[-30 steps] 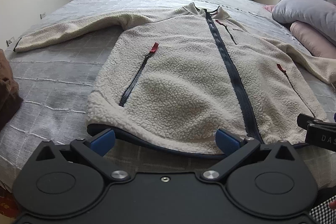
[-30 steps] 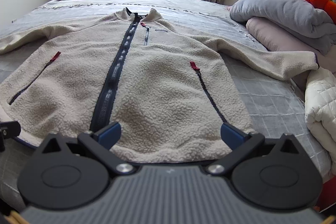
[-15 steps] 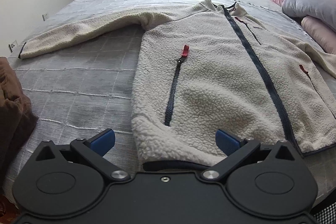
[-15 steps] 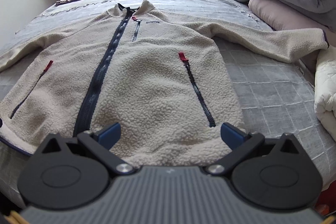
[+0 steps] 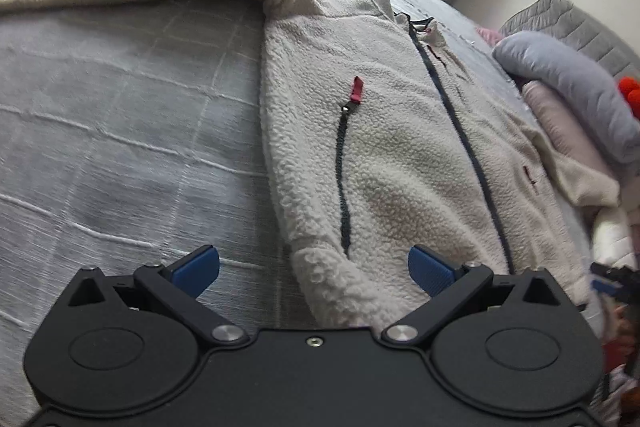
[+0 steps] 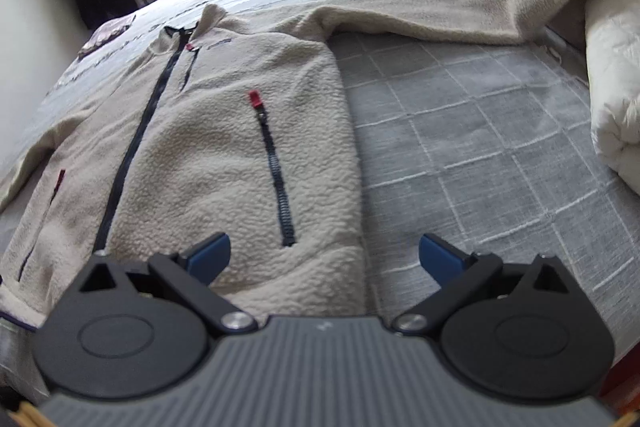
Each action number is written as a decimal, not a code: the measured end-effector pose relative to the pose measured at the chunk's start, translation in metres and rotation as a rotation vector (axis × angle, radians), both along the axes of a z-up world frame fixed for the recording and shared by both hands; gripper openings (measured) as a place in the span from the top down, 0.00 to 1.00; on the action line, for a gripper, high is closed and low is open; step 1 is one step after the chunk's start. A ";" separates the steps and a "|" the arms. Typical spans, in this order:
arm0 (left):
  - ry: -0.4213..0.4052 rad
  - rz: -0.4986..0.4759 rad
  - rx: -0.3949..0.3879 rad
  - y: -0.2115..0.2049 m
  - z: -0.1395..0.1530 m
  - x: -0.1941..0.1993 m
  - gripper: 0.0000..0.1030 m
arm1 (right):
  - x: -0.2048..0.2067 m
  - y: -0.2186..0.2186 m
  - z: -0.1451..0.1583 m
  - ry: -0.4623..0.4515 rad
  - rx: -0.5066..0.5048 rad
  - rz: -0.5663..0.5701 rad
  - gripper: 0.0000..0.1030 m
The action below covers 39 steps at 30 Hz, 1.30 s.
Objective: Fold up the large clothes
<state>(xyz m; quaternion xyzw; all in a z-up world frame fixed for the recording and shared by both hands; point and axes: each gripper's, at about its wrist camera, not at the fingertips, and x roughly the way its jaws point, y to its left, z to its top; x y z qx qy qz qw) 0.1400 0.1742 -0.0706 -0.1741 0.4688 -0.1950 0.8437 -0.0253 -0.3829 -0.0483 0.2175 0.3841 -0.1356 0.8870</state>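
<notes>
Now both claws have spread outward, each straddling a bottom corner of the fleece jacket (image 5: 392, 131): left claw (image 5: 314, 269) and right claw (image 6: 324, 257) gape wide, empty. They seem, through motion blur, poised to pinch the hem on the bed (image 6: 480, 131).

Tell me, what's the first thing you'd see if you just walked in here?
A big cream fleece jacket lies flat on the grey bed, zipped up, sleeves spread wide. The left claw and right claw wait open at its bottom corners. Pillows are piled at the bed's head.
</notes>
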 end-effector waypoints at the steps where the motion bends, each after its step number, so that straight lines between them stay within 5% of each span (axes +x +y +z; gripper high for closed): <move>1: 0.025 -0.008 -0.059 0.001 -0.006 0.002 0.15 | -0.002 -0.010 -0.006 -0.007 0.044 -0.023 0.07; 3: 0.071 -0.020 -0.157 -0.001 -0.016 0.003 0.30 | -0.007 -0.026 -0.021 -0.025 0.162 -0.049 0.20; 5: 0.095 -0.034 -0.197 -0.009 -0.022 0.000 0.55 | -0.008 -0.032 -0.039 -0.053 0.306 -0.031 0.44; 6: 0.099 -0.036 -0.195 -0.013 -0.024 -0.004 0.61 | -0.009 -0.032 -0.046 -0.088 0.362 -0.011 0.46; 8: 0.082 -0.021 -0.157 -0.020 -0.020 -0.012 0.85 | -0.010 -0.030 -0.056 -0.138 0.470 0.036 0.82; 14: -0.033 0.029 -0.160 -0.008 0.026 -0.040 0.90 | -0.032 -0.026 -0.007 -0.261 0.388 0.032 0.90; 18: -0.008 -0.036 -0.086 -0.011 0.028 -0.047 0.90 | -0.039 -0.022 0.015 -0.217 0.275 0.047 0.90; 22: 0.045 -0.080 0.107 -0.034 -0.012 -0.047 0.81 | -0.026 -0.014 -0.017 -0.023 0.144 0.042 0.87; 24: -0.001 -0.059 0.129 -0.035 -0.012 -0.054 0.75 | -0.026 -0.009 -0.029 0.011 0.065 0.030 0.75; 26: -0.038 -0.042 0.183 -0.035 -0.001 -0.059 0.49 | -0.030 -0.009 -0.024 0.003 0.056 0.009 0.61; 29: -0.147 0.002 0.289 -0.031 0.020 -0.065 0.24 | -0.027 -0.001 -0.010 0.021 -0.058 -0.011 0.46; 36: -0.211 -0.007 0.270 -0.033 0.040 -0.032 0.16 | 0.018 0.035 0.024 -0.036 -0.172 0.063 0.27; 39: -0.232 0.038 0.297 -0.026 0.044 -0.017 0.03 | 0.043 0.055 0.029 -0.029 -0.198 0.129 0.21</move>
